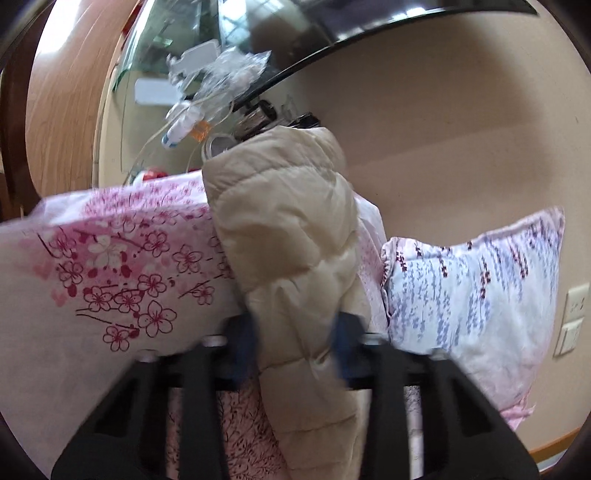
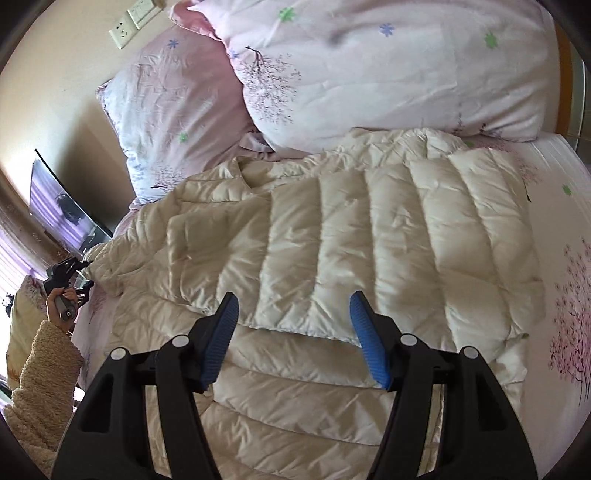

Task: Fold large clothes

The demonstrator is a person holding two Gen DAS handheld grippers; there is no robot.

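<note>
Bedroom, beige wall (image 1: 461,129), bed with pink blossom-print sheet (image 2: 561,258). Two light switch plates (image 1: 572,321) on wall at far right of left wrist view; socket and switch plates (image 2: 133,22) top left of right wrist view. Framed dark picture (image 2: 62,206) on wall at left. Cluttered glass-topped surface (image 1: 207,92) behind bed in left wrist view, bottles and plastic blurred, not identifiable.

Cream quilted down jacket (image 2: 332,236) spread flat across bed, filling middle of right wrist view; front panel edge running across just beyond fingertips. Two pillows at far side: lavender-print pillow (image 2: 173,110) far left, larger tree-print pillow (image 2: 388,62) far right, jacket's far edge touching both.

Left gripper (image 1: 295,332) pinching jacket sleeve (image 1: 284,229), blue pads pressed into padding on both sides, sleeve lifted and standing up in front of cherry-blossom pillow (image 1: 110,266) at left and lavender-print pillow (image 1: 480,280) at right. Heavy motion blur on pads. Same gripper (image 2: 70,275) seen small at far left of right wrist view, held by person's hand (image 2: 61,301) in fuzzy cream sleeve (image 2: 40,380), clamped at jacket's left sleeve end.

Right gripper (image 2: 295,332) spread apart, blue ribbed pads (image 2: 221,332) clear of fabric, nothing between, hovering over jacket's near middle.
</note>
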